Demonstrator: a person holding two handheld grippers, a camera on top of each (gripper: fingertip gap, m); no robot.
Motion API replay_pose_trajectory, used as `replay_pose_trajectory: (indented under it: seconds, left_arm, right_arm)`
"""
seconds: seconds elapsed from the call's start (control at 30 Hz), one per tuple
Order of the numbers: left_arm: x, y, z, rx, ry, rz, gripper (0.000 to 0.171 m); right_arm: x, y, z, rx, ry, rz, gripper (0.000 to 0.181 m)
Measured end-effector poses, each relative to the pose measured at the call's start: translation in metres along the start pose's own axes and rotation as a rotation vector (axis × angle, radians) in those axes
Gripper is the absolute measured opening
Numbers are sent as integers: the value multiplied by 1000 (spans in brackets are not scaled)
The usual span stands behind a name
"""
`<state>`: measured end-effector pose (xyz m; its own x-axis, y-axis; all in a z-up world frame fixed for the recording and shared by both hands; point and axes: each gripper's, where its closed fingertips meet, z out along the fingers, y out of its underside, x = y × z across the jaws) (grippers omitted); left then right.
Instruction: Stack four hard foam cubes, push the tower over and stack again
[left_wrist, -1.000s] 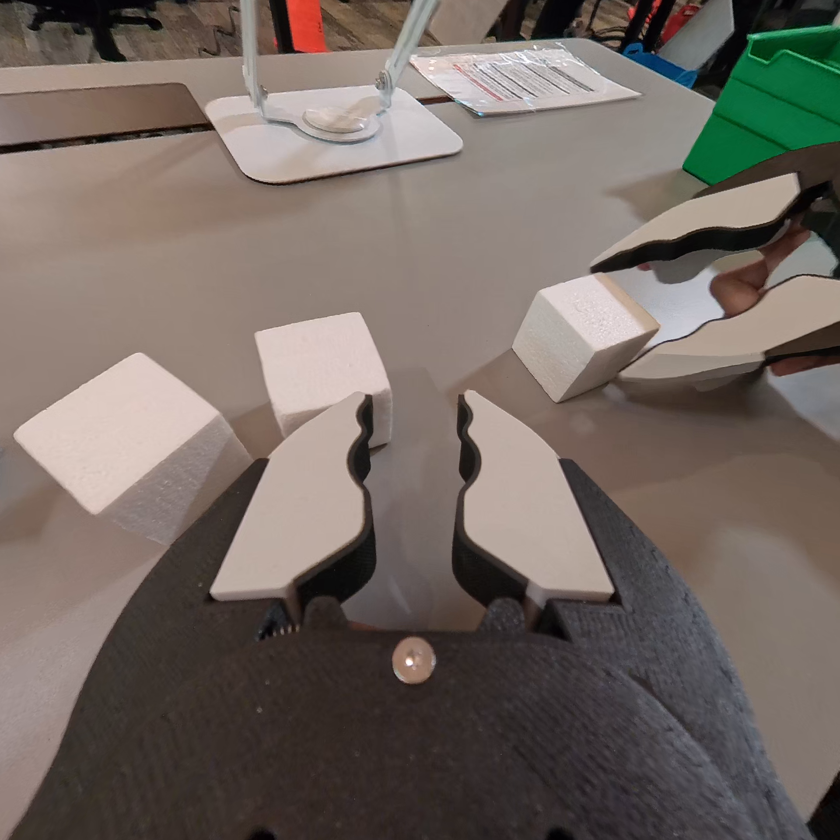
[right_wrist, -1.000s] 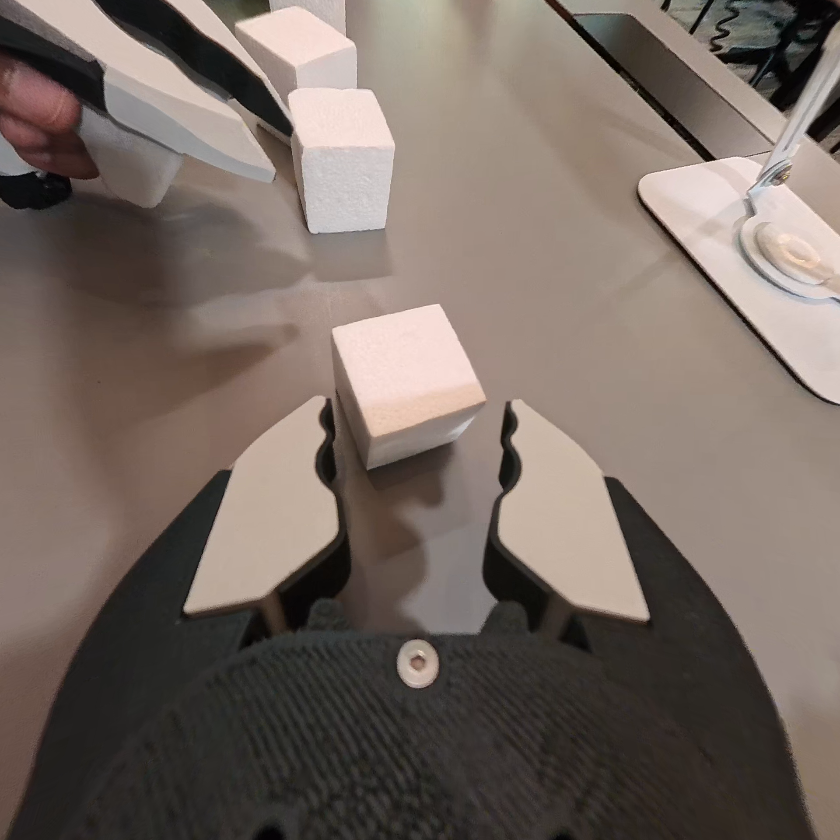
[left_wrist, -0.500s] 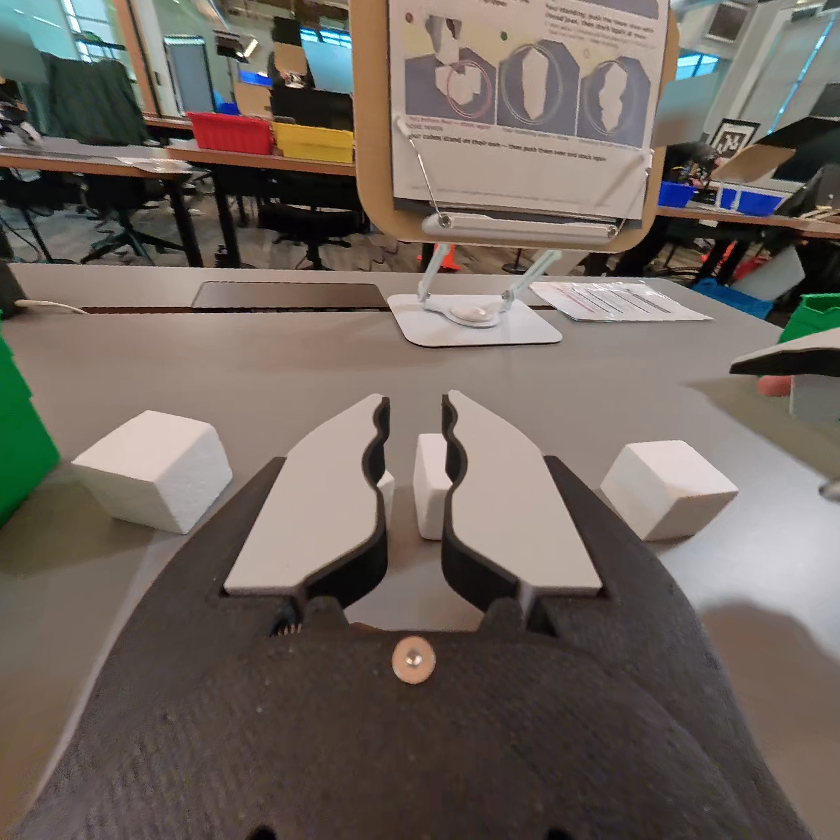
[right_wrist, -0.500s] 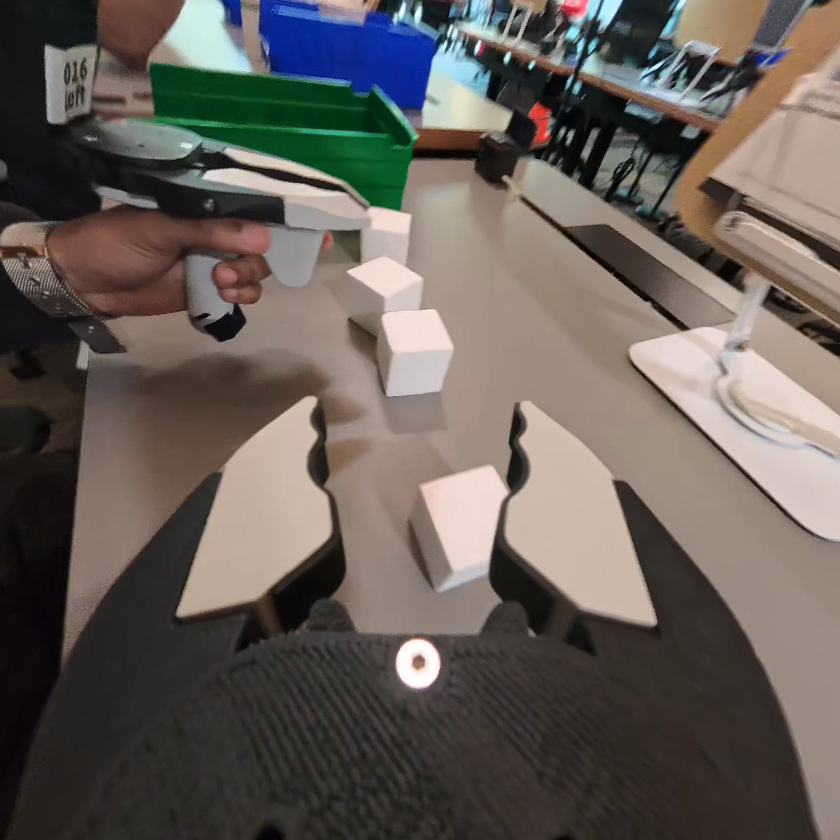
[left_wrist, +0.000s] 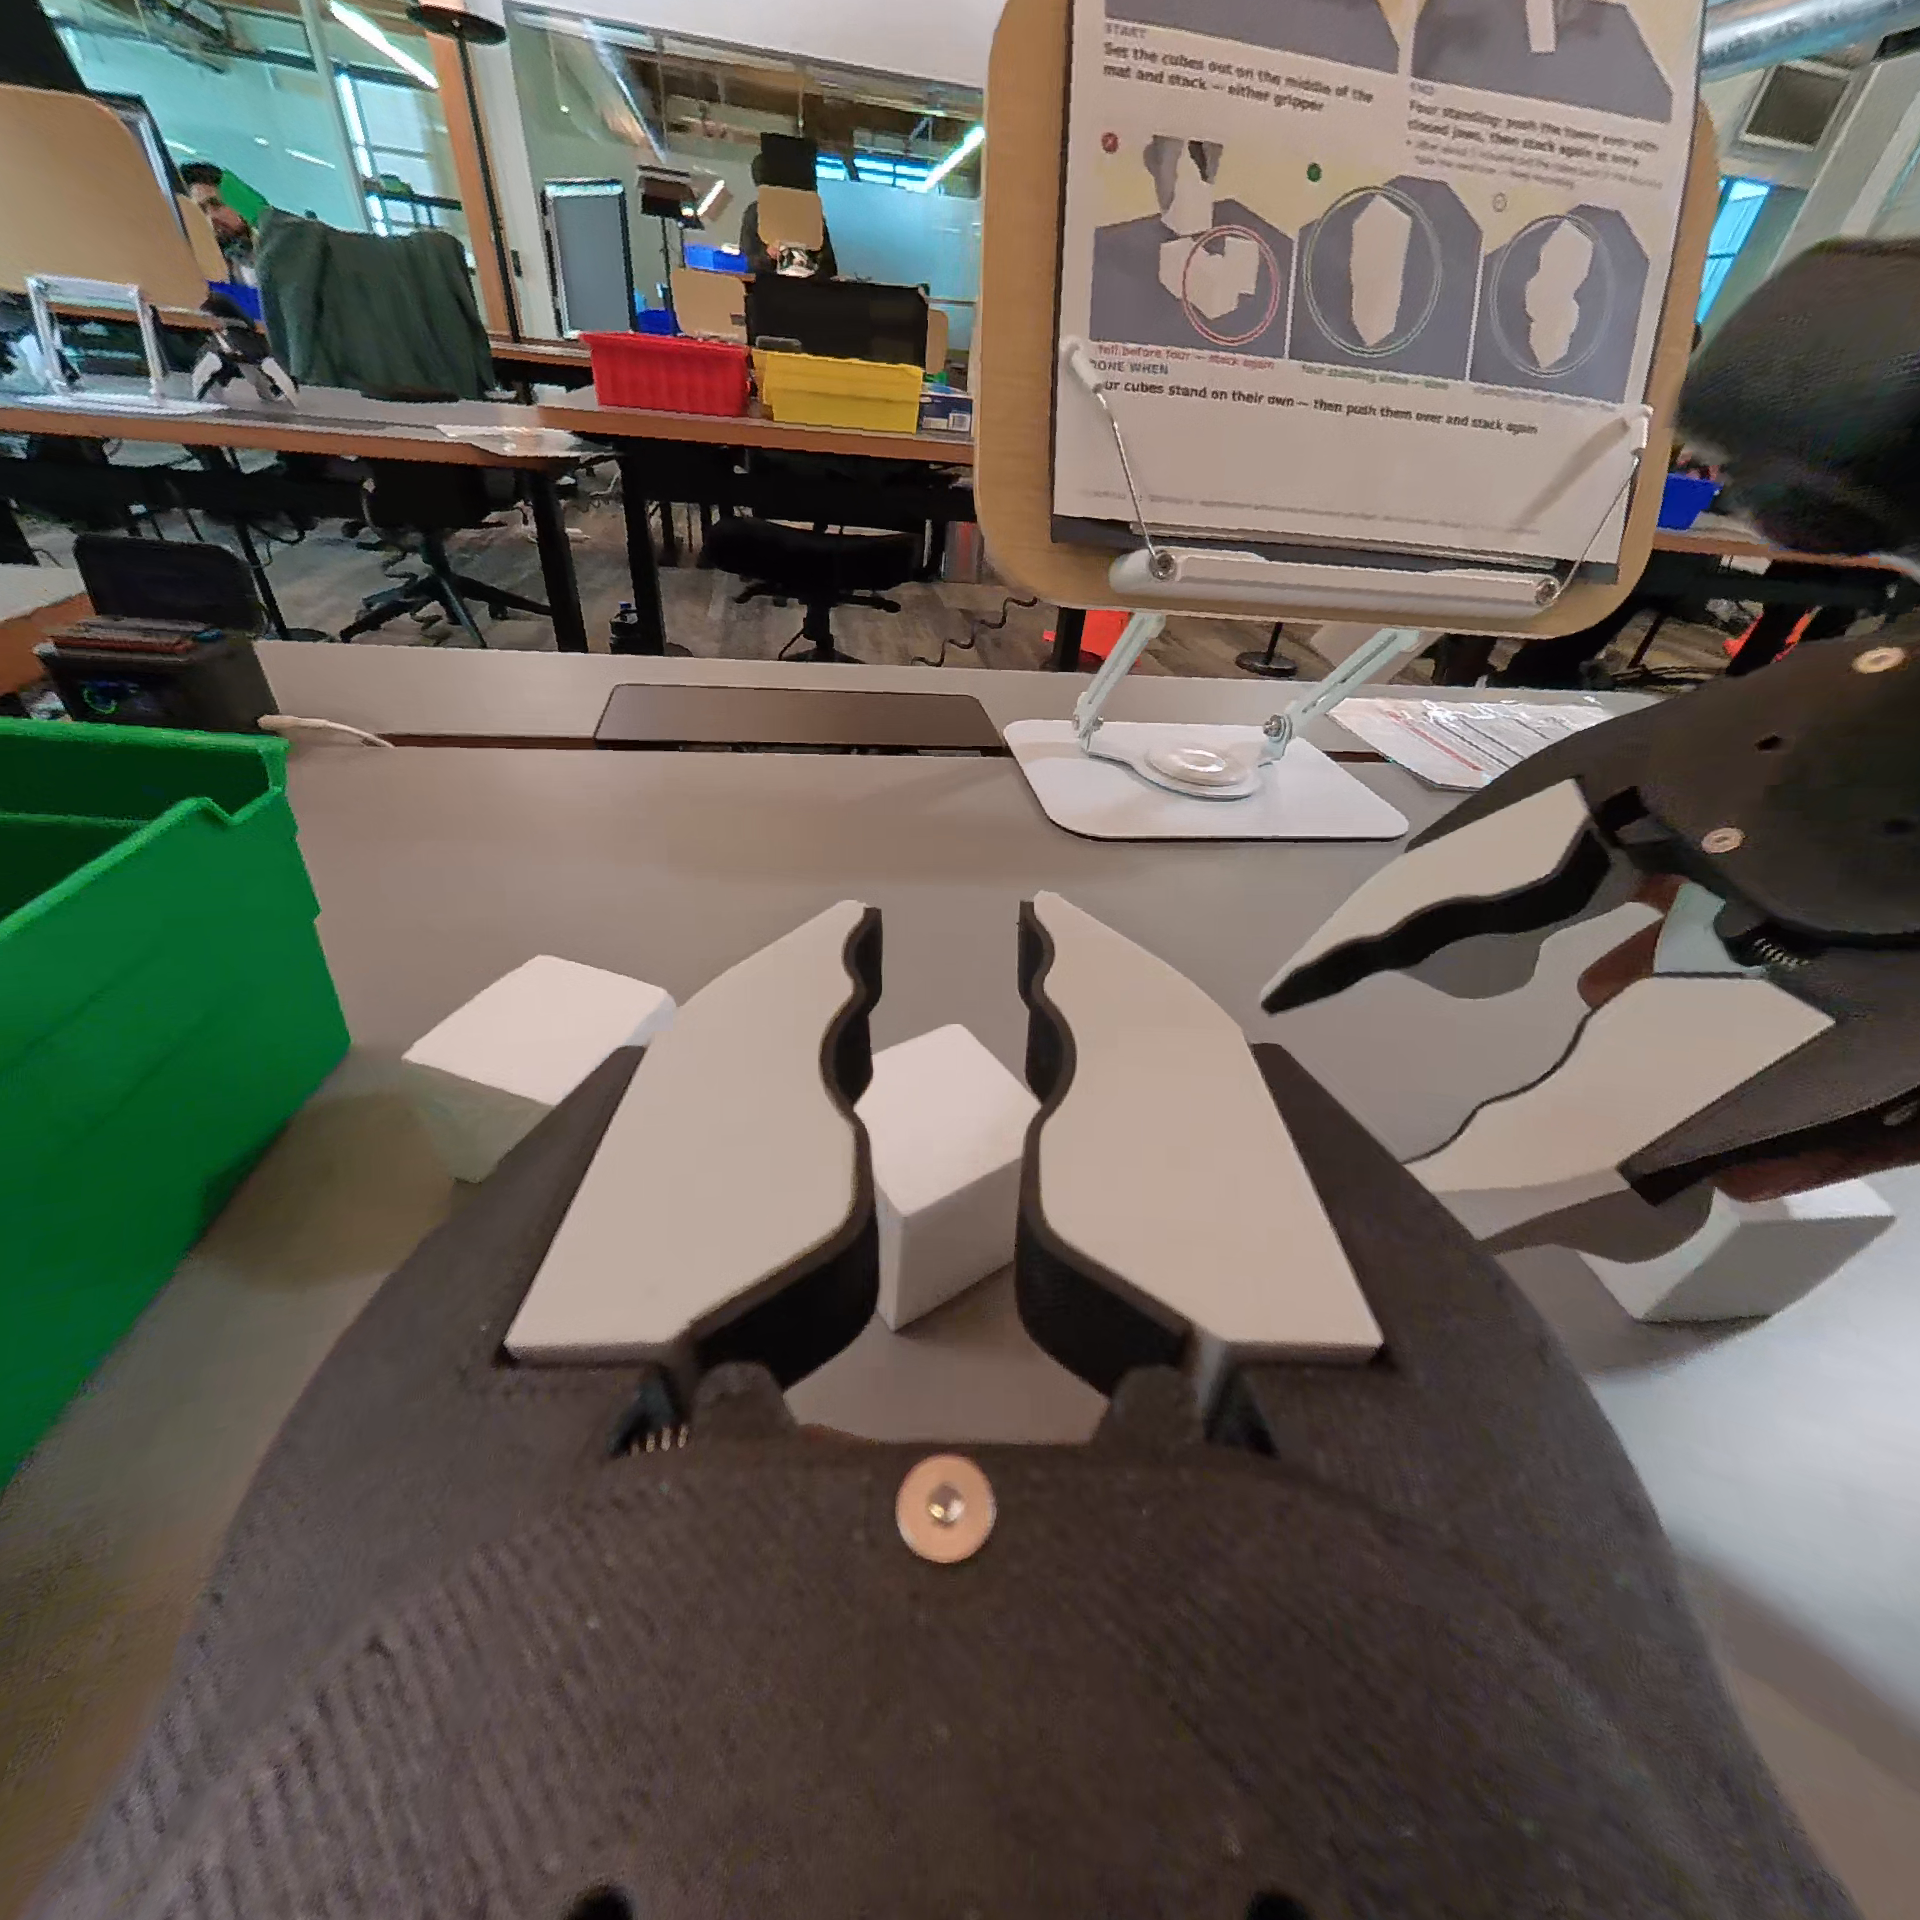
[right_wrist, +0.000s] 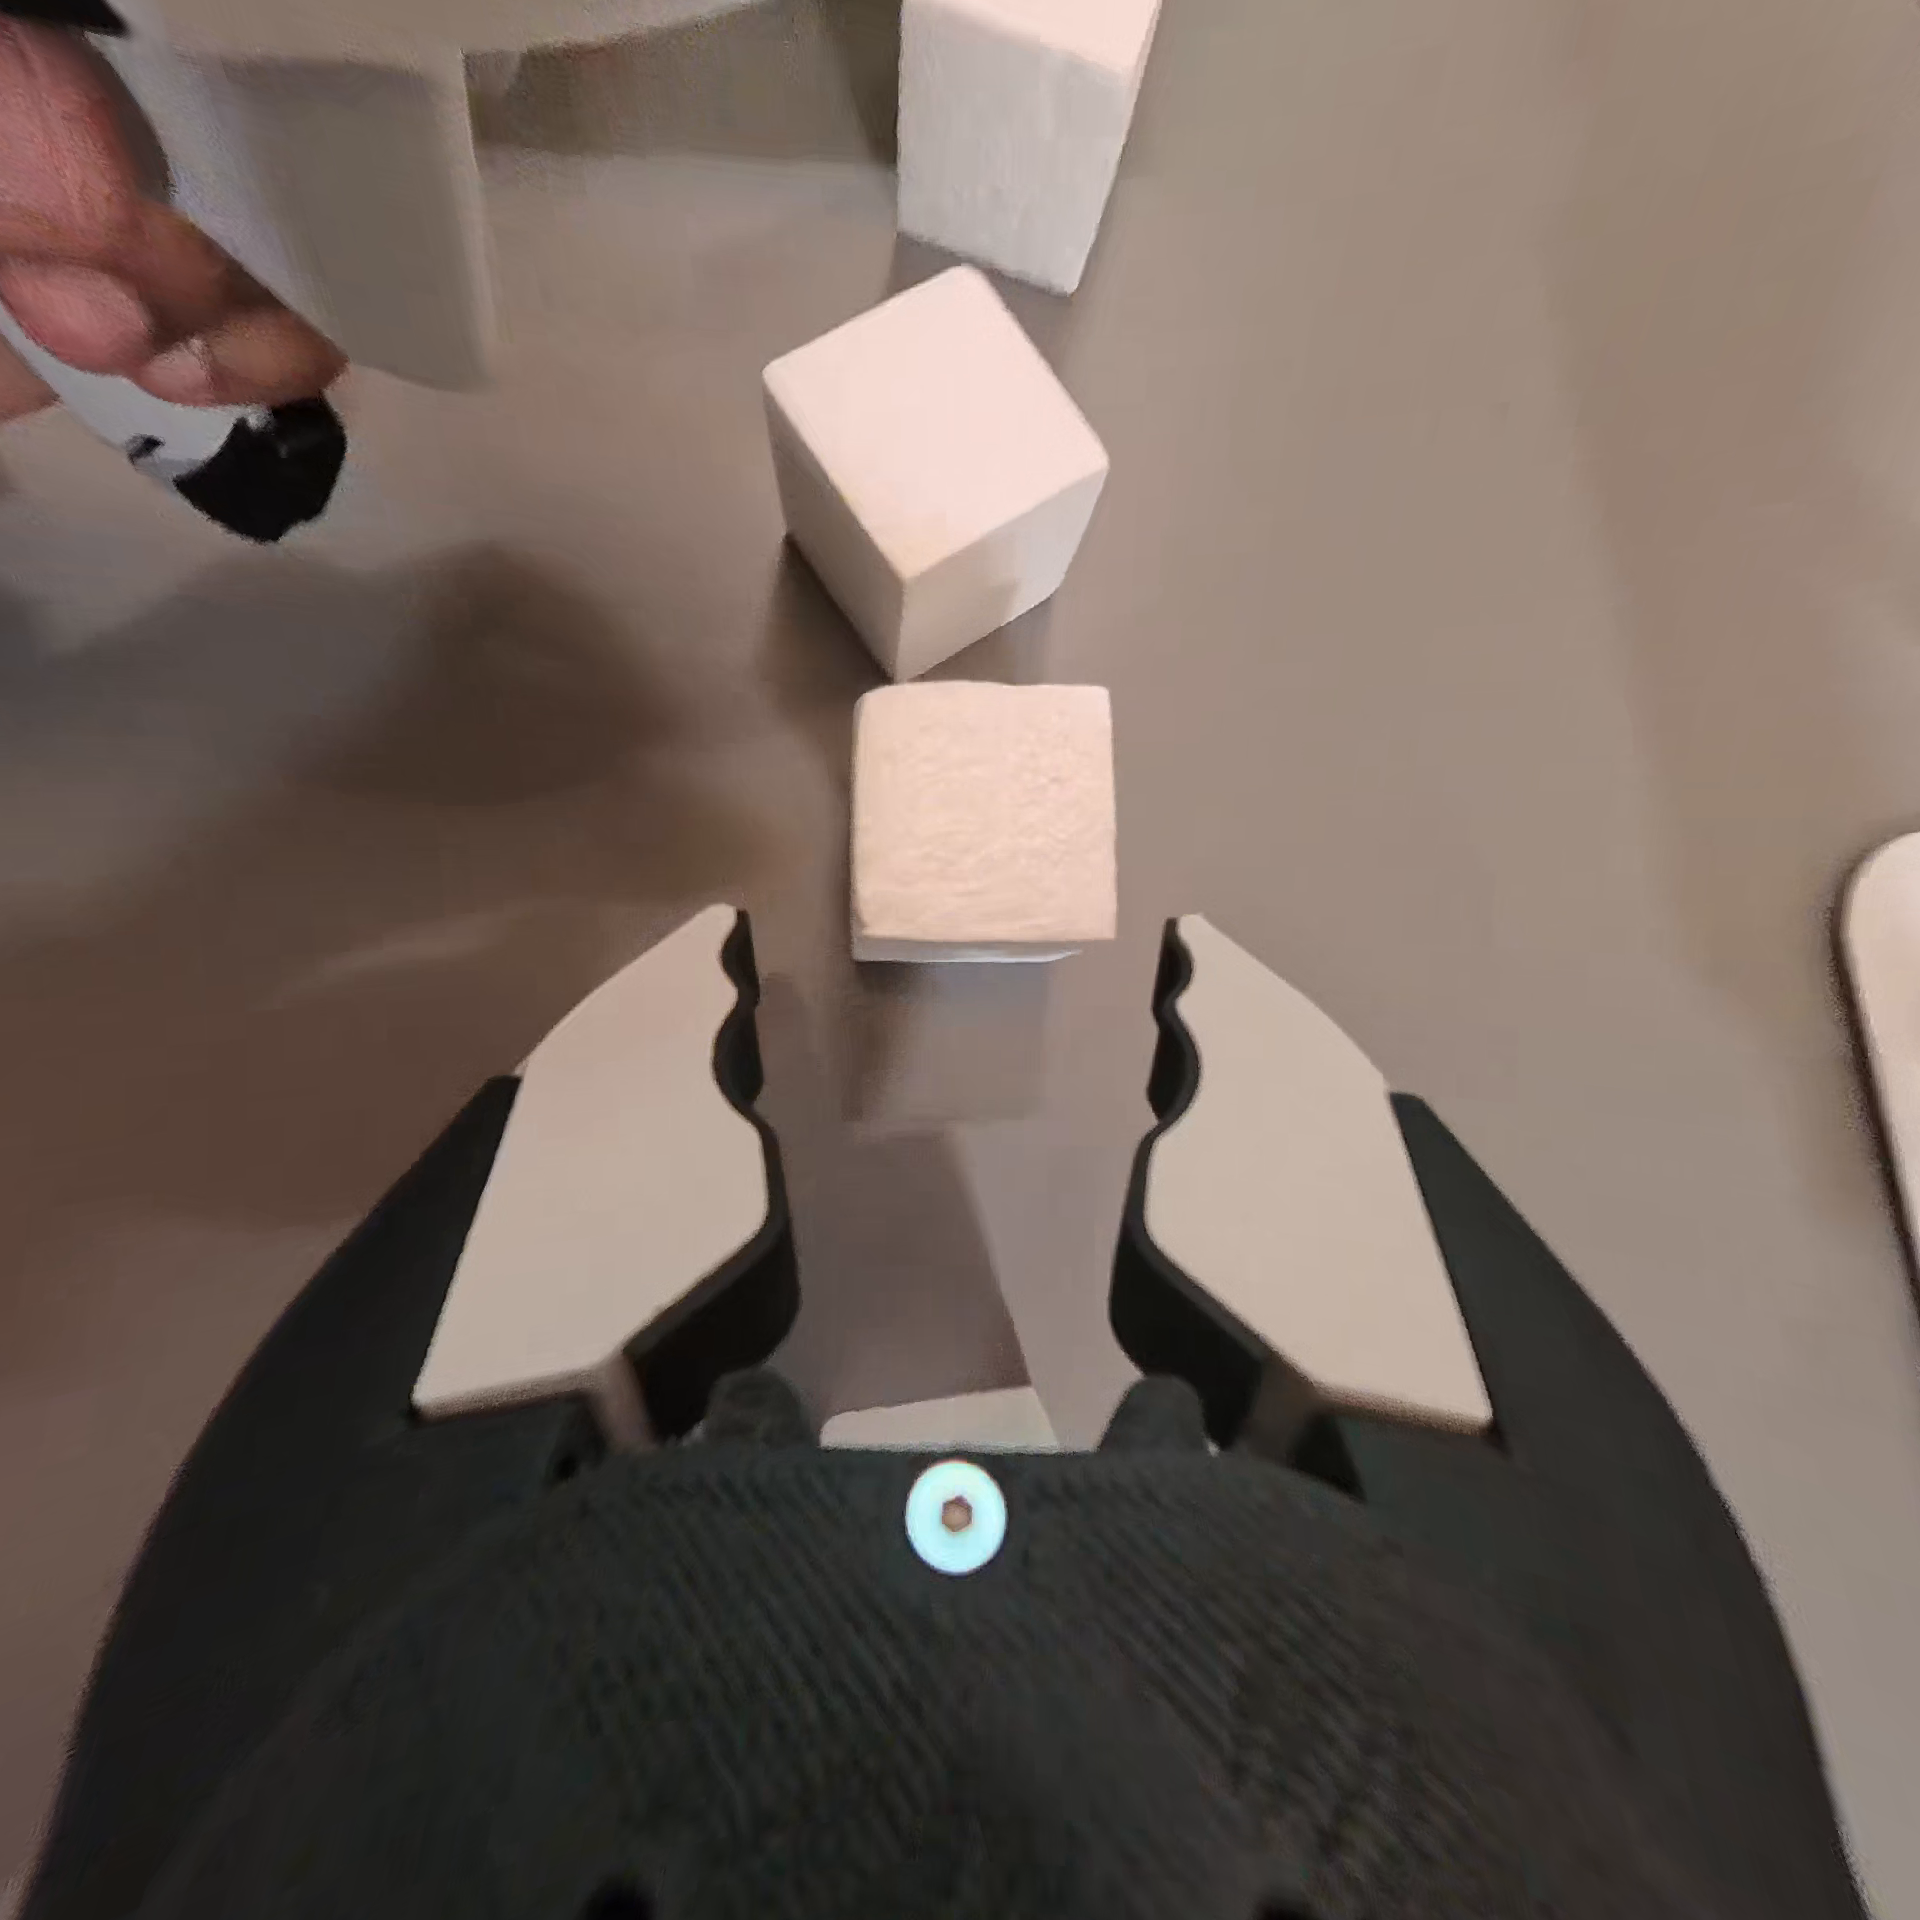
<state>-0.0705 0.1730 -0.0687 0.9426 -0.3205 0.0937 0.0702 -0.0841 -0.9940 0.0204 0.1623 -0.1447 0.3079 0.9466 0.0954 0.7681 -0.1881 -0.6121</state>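
Several white foam cubes stand on the grey table (left_wrist: 623, 852). My left gripper (left_wrist: 951, 909) has its jaws a narrow gap apart. One cube (left_wrist: 945, 1153) shows in that gap, and I cannot tell if the fingers touch it. Another cube (left_wrist: 530, 1049) lies to its left. My right gripper (right_wrist: 956, 925) is wide open and empty, pointing down at the table. A cube (right_wrist: 982, 821) sits just beyond its tips, with two more cubes (right_wrist: 935, 468) (right_wrist: 1013, 135) farther on. The right gripper also shows in the left wrist view (left_wrist: 1351, 1086), over a cube (left_wrist: 1745, 1247).
A green bin (left_wrist: 135, 987) stands at the left. A document stand (left_wrist: 1330, 312) on a white base (left_wrist: 1195, 810) is at the back, with a plastic-sleeved sheet (left_wrist: 1475, 727) beside it. A hand (right_wrist: 94, 281) holds the left gripper's handle, blurred.
My left gripper moved forward, so the cube fills the gap between its fingers. My right gripper tilted down and moved on past its cube to the one after it.
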Motion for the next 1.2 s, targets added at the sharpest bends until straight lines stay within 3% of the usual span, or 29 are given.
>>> replay_pose_trajectory:
  seconds: [0.07,0.2,0.33,0.5,0.6,0.73,0.87,1.2]
  left_arm:
    - [1,-1,0,7,-2,74,26]
    - [19,2,2,5,28,206,26]
    - [33,5,2,5,67,259,26]
    - [32,3,1,12,68,219,26]
    - [31,8,1,-16,82,162,26]
    - [40,15,4,-48,116,132,28]
    - [50,19,4,-60,139,181,27]
    - [52,24,4,-90,172,162,28]
  right_arm:
    - [-4,2,7,-27,-20,-5,73]
    - [1,-1,7,-7,51,-43,51]
    - [0,-5,-12,36,63,-40,51]
    - [9,-14,-89,240,142,-12,50]
    - [6,-1,-142,352,117,-25,50]
    - [14,46,-175,256,88,-18,50]
    - [12,63,-177,286,-14,11,50]
    - [4,80,-137,129,-63,-79,50]
